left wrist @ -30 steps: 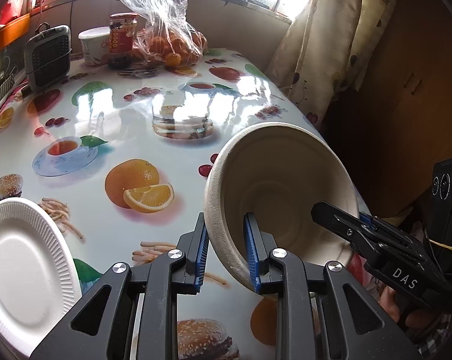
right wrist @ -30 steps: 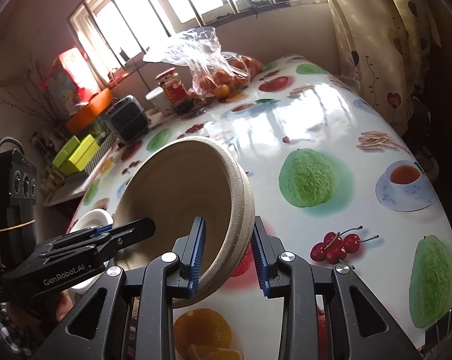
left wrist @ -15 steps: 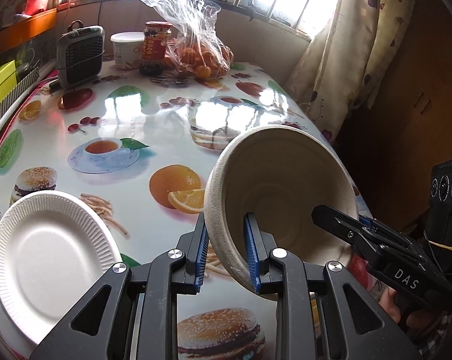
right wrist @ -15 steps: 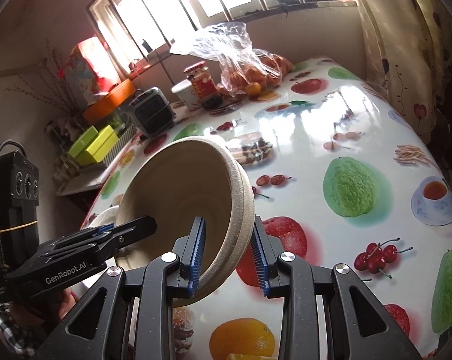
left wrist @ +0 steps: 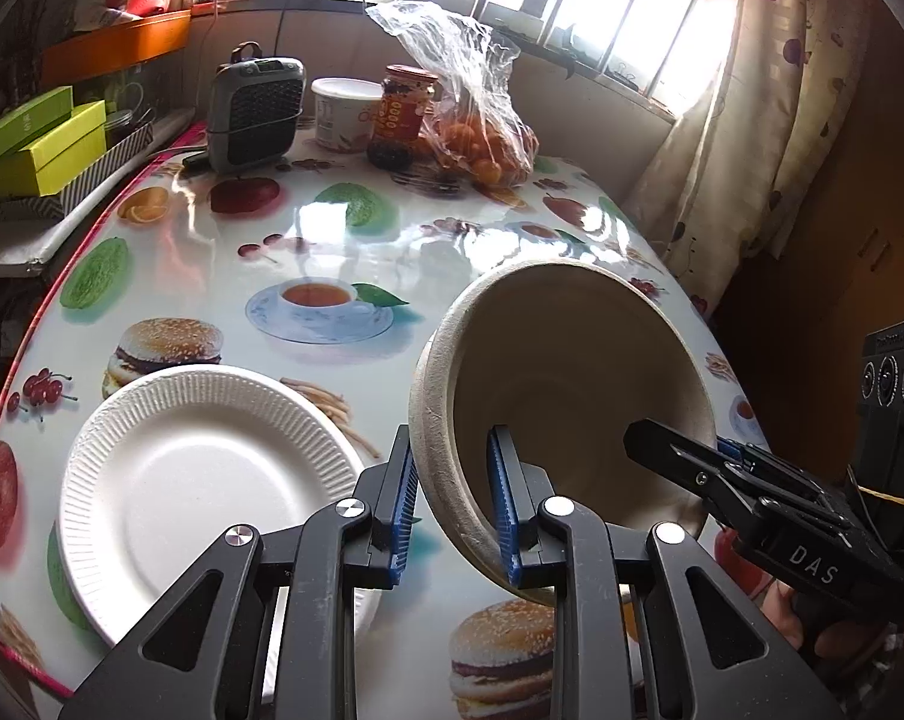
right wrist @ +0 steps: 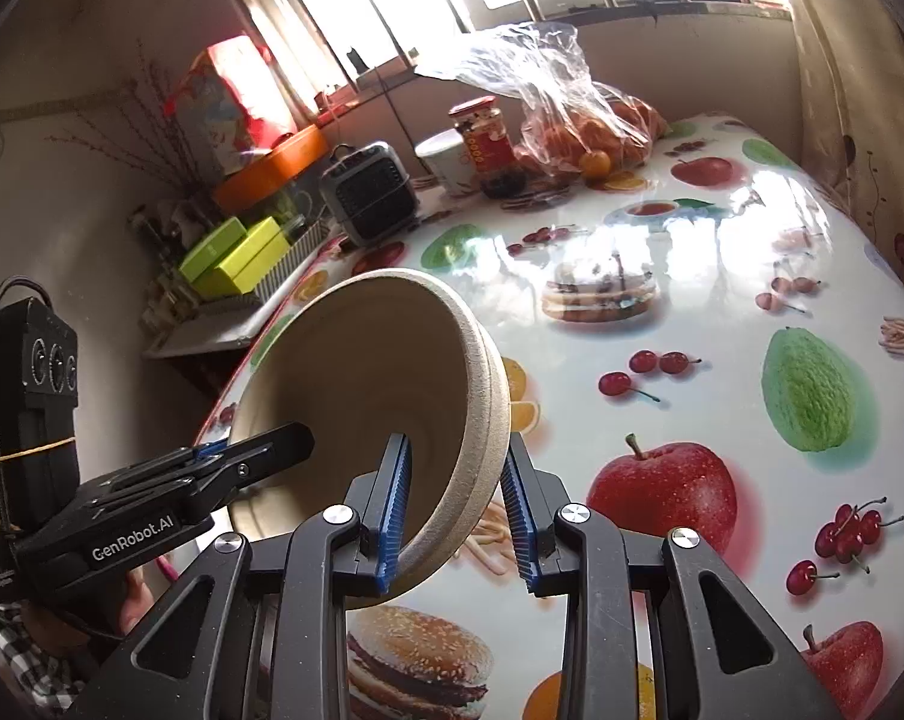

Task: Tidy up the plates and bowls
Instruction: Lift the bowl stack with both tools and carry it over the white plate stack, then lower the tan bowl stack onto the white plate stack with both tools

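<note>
Now both hand-held grippers (left wrist: 452, 501) (right wrist: 456, 504) clamp tilted bowl (left wrist: 571, 384); plate (left wrist: 206, 492) nearer.

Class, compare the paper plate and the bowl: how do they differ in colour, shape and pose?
The paper plate is white; the bowl is beige. The plate is shallow with a ribbed rim; the bowl is deep and smooth. The plate lies flat on the table; the bowl is tilted, gripped by both tongs. Both are round.
</note>
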A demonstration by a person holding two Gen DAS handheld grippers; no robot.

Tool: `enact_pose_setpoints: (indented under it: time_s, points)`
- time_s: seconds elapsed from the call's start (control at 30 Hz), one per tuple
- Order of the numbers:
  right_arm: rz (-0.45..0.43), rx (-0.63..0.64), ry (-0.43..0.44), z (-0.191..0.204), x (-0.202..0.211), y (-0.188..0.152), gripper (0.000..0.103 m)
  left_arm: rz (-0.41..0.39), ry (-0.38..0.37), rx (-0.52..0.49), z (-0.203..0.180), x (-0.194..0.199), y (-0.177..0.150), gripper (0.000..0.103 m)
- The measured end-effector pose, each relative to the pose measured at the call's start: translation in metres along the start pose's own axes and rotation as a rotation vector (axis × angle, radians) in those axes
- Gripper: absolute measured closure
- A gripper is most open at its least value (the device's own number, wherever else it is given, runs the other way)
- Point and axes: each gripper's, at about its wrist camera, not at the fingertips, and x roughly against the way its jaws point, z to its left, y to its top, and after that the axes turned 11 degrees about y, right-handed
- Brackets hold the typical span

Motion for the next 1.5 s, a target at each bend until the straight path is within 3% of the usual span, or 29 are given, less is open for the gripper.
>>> enact_pose_setpoints:
  time_s: [0.9, 1.5]
  points:
    - [0.126, 0.085, 0.134, 0.066, -0.075, 0.002, 0.073, -0.029, 0.125, 0.154, 0.093, 0.026, -0.018, 0.079]
    - [0.229, 0.091, 0.167, 0.089, -0.124, -0.013, 0.073, 0.021, 0.176, 0.223, 0.139, 0.013, -0.033, 0.079]
